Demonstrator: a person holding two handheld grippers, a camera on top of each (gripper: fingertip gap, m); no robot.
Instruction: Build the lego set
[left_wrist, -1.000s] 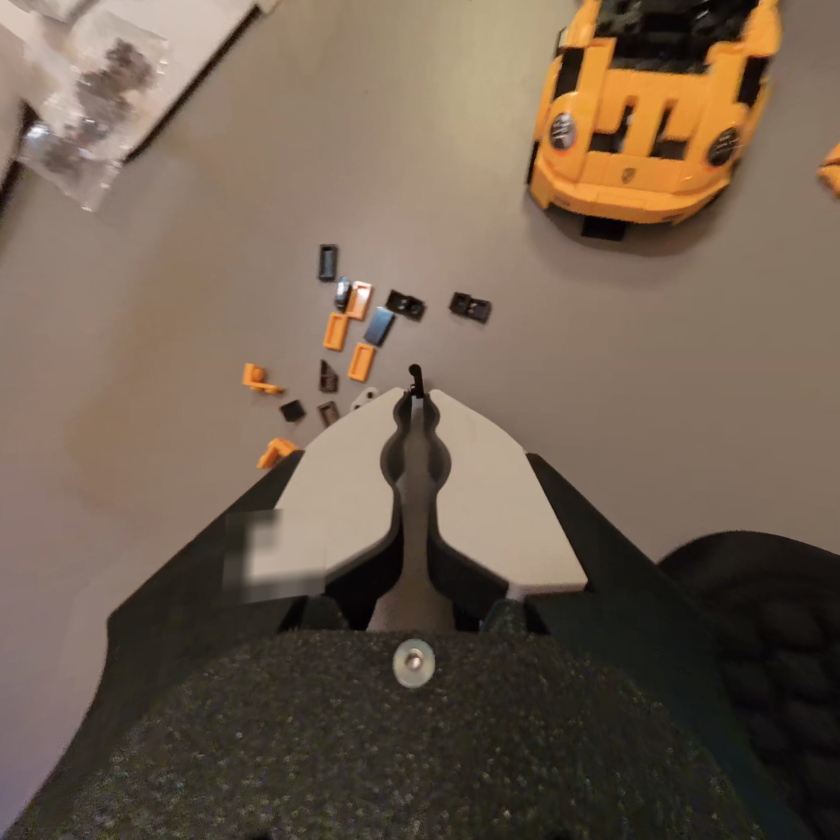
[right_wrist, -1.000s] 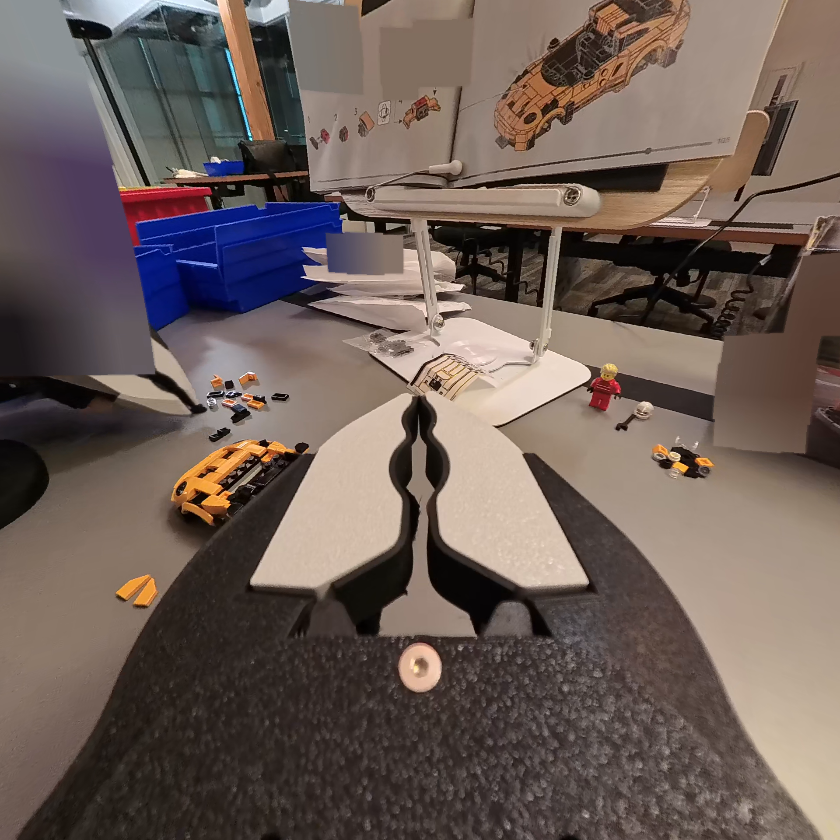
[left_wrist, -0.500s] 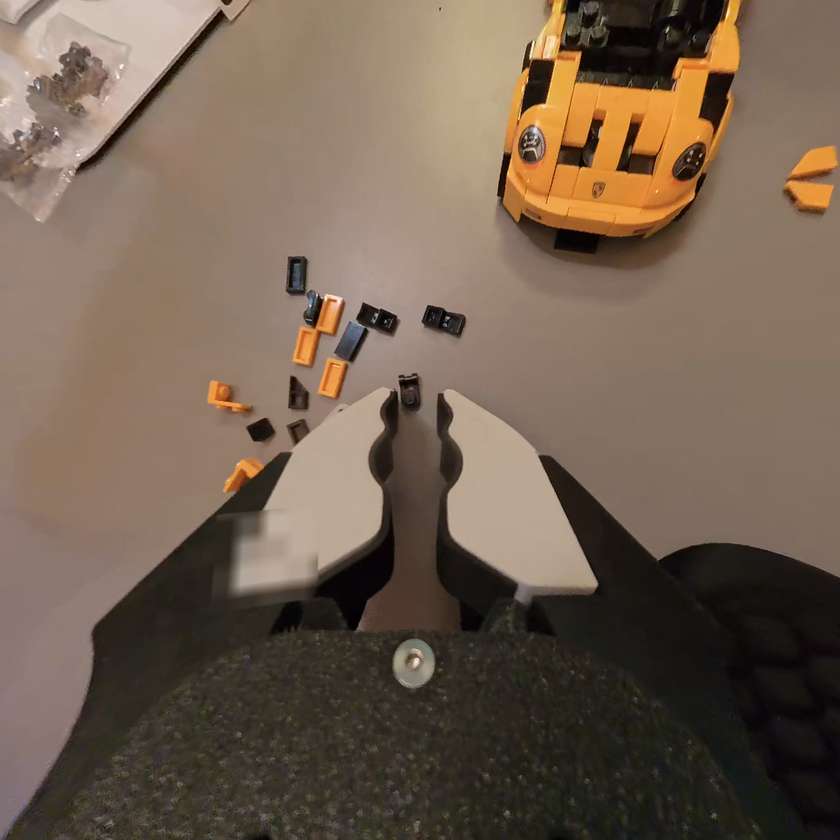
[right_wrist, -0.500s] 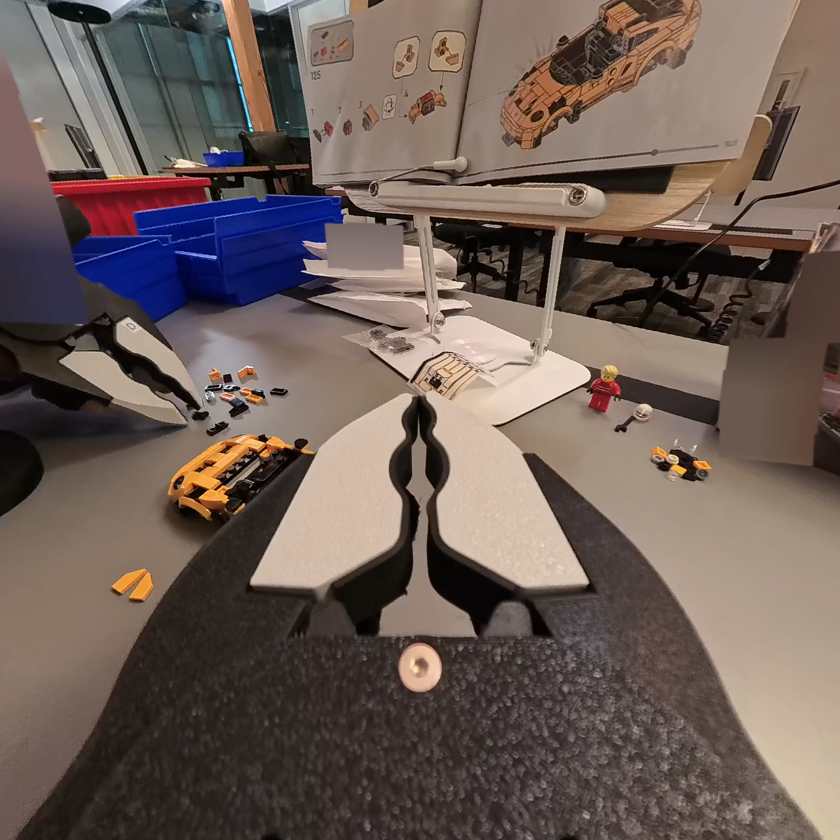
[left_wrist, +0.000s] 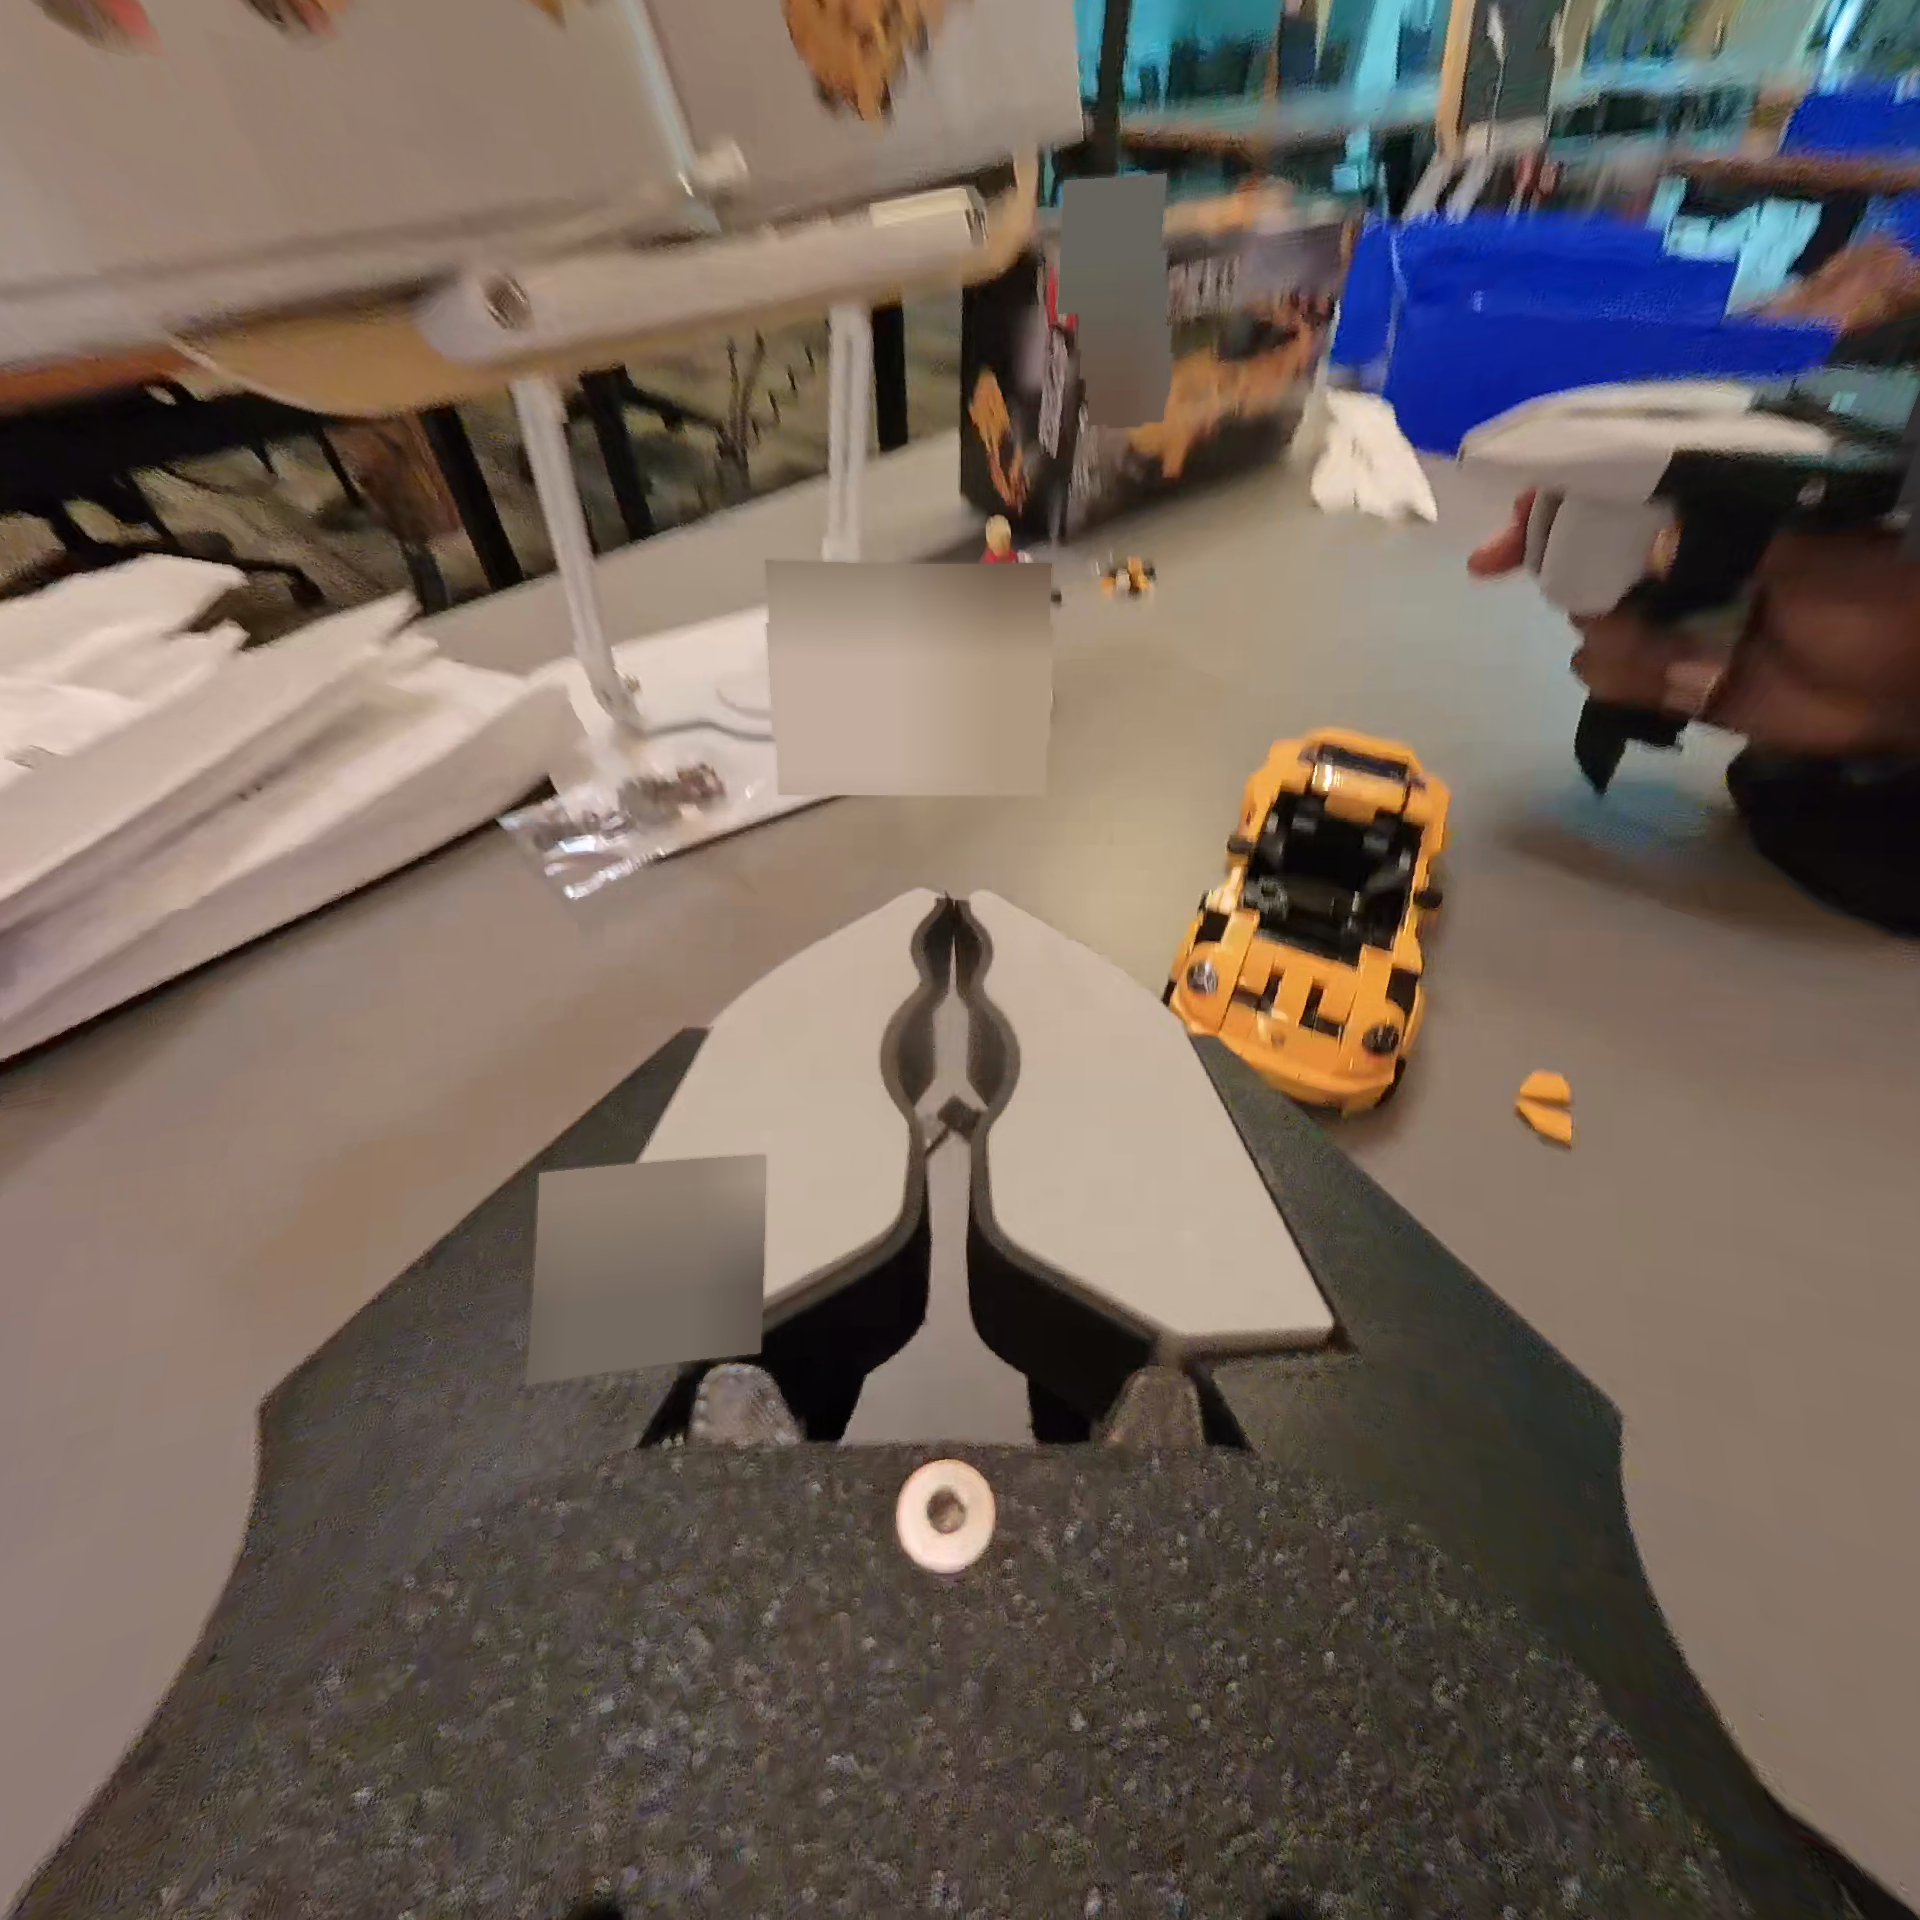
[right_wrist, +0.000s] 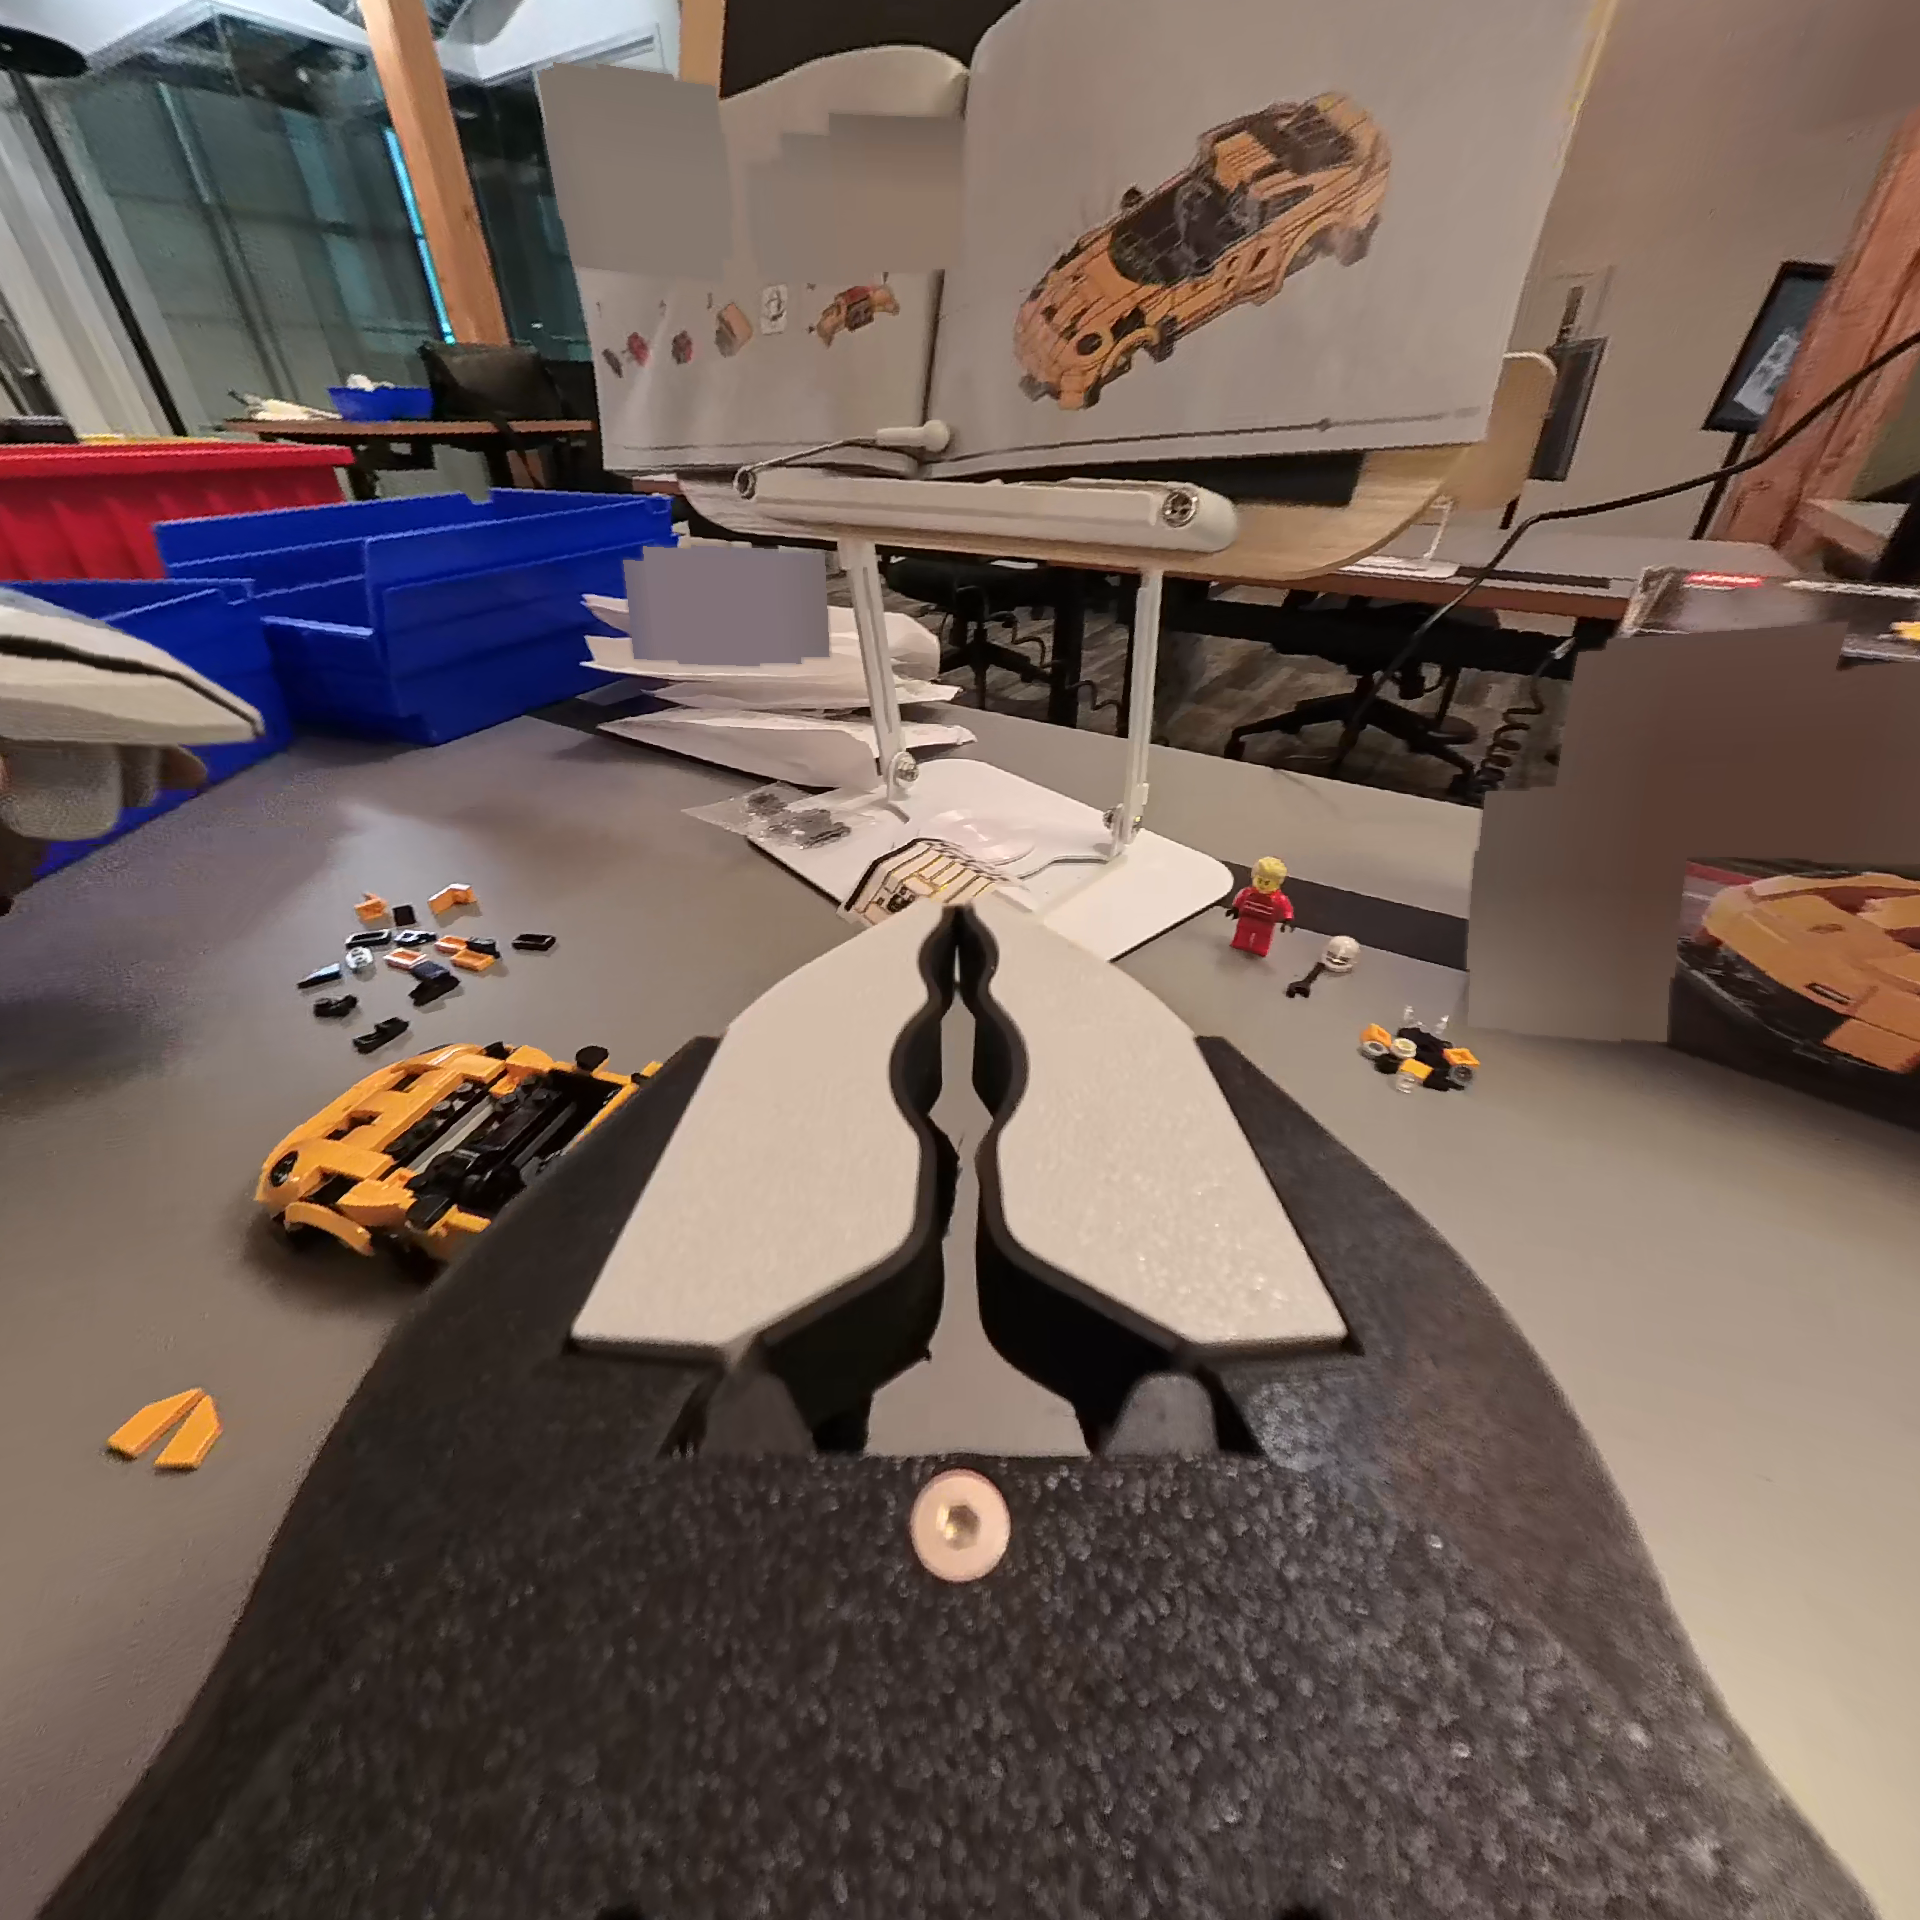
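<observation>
Progress check, judged from current frames only.

Done: orange lego car (left_wrist: 1314, 925) mostly built, sitting on grey table (left_wrist: 312, 1091). Hood, headlights and side panels on; black cockpit open, no roof or windscreen visible.

Left:
- Scatter of small black and orange loose pieces (right_wrist: 416, 951) on table beyond car, well apart from it.
- Two orange wedge pieces (right_wrist: 166, 1429) lying near car's nose, unattached.
- Small wheel sub-assembly (right_wrist: 1418, 1055) off to far side.
- Red minifigure (right_wrist: 1262, 904) standing near book stand base, with white helmet (right_wrist: 1343, 951) and black wrench (right_wrist: 1307, 977) beside it, not seated in car.
- Bag of parts (right_wrist: 795, 816) on stand base, looks unopened; hard to tell.

Instruction booklet (right_wrist: 1195, 260) open on stand (right_wrist: 987, 509), showing car with more bodywork than current build.

Left gripper (left_wrist: 951, 906): fingertips together, tiny dark sliver at tip; can't tell whether a piece is pinched. Raised off table, pointing toward stand.

Right gripper (right_wrist: 958, 916): fingers together, nothing seen between them, hovering above table near car.

Estimate: late stage, detailing and figure remaining.
</observation>
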